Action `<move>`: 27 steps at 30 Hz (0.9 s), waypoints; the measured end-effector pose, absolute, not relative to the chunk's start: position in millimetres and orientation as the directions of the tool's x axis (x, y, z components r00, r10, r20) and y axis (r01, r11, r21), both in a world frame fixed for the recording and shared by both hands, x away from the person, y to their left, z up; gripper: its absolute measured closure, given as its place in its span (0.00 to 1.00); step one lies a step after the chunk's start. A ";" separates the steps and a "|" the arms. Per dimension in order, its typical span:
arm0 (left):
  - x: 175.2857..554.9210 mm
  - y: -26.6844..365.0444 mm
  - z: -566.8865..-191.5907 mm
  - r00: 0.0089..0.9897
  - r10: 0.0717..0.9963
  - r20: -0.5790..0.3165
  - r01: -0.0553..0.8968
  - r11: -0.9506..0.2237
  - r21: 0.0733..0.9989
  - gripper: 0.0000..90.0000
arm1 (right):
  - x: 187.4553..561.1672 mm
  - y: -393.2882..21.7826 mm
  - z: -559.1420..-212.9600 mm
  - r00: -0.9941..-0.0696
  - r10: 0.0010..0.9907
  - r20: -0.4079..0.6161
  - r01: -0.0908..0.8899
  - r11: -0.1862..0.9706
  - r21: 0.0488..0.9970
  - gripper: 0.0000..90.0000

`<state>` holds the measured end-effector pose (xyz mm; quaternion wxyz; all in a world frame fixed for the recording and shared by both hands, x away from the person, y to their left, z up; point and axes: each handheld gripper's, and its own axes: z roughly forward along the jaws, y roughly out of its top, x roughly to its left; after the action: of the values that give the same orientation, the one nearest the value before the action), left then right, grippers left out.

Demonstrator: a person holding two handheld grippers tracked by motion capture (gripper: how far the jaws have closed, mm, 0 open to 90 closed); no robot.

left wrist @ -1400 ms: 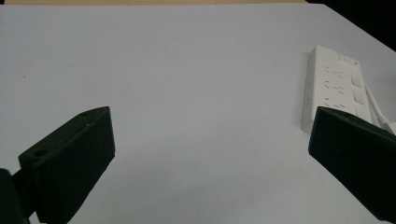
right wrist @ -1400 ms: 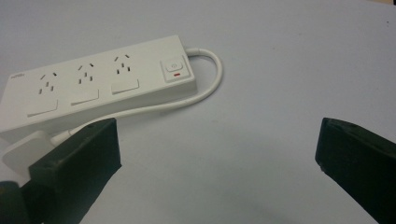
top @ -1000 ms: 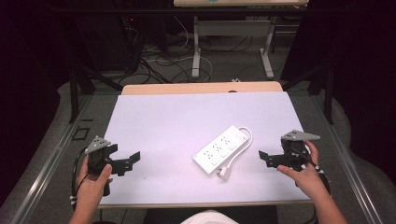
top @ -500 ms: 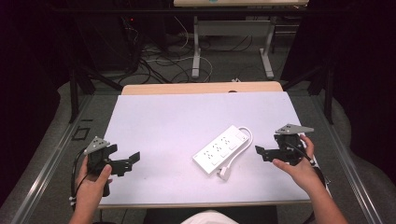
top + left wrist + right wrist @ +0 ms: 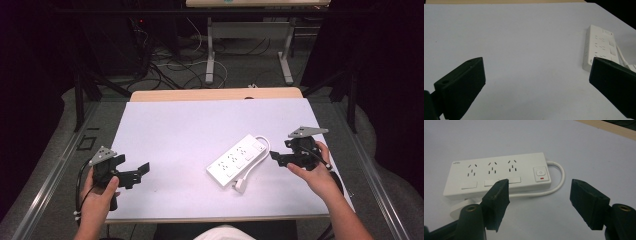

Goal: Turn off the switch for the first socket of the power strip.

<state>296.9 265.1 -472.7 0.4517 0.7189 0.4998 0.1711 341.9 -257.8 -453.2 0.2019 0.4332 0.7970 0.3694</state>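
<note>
At the far left of the high view I hold the black two-jaw left gripper [image 5: 131, 173] in my left hand [image 5: 100, 195], low over the near-left part of the pale lilac-white rectangular tabletop [image 5: 190, 125]. Its jaws are spread wide with nothing between them. In the left gripper view, bare table lies between the jaws, and the white plastic power strip [image 5: 601, 47] sits well off to the right, its near end just above the right jaw.

In the middle of the table, slightly right of centre, that power strip [image 5: 237, 159] lies flat at a diagonal, three rows of sockets facing up, its white cable [image 5: 251, 167] looping round the far end and running back along its side to a plug [image 5: 240, 187] near the front.

Just right of the strip, my right hand [image 5: 312, 170] holds the black right gripper [image 5: 276, 158], jaws parted and empty, pointing at the strip. In the right gripper view the strip [image 5: 496, 173] lies just beyond the jaw tips, its switch end with a red mark [image 5: 541, 174] between them; the left jaw overlaps the strip's near edge.
</note>
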 end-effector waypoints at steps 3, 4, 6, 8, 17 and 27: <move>296.8 265.0 -472.5 0.443 0.873 -0.205 0.560 -0.090 0.823 0.00 | 345.1 -253.0 -452.6 -0.557 0.830 -0.015 0.538 0.375 0.755 0.35; 296.7 265.3 -472.3 0.442 0.873 -0.206 0.561 -0.091 0.823 0.00 | 346.1 -251.5 -452.5 -0.563 0.826 -0.016 0.536 0.380 0.754 0.35; 296.6 265.6 -472.1 0.442 0.873 -0.205 0.562 -0.092 0.822 0.00 | 347.1 -250.0 -452.2 -0.567 0.824 -0.018 0.537 0.386 0.750 0.35; 296.6 265.8 -472.1 0.442 0.873 -0.205 0.561 -0.090 0.823 0.00 | 349.7 -245.7 -452.2 -0.574 0.819 -0.019 0.539 0.395 0.744 0.36; 296.7 266.2 -472.0 0.441 0.874 -0.205 0.561 -0.090 0.823 0.01 | 357.2 -232.0 -451.7 -0.609 0.793 -0.008 0.548 0.428 0.719 0.43; 296.5 266.7 -471.8 0.439 0.874 -0.207 0.563 -0.088 0.822 0.01 | 368.1 -222.1 -455.9 -0.616 0.788 0.003 0.575 0.447 0.686 0.51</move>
<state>296.5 266.7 -471.8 0.4528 0.7174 0.5008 0.1720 368.1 -222.1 -455.9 0.1602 0.4077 0.8353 0.3322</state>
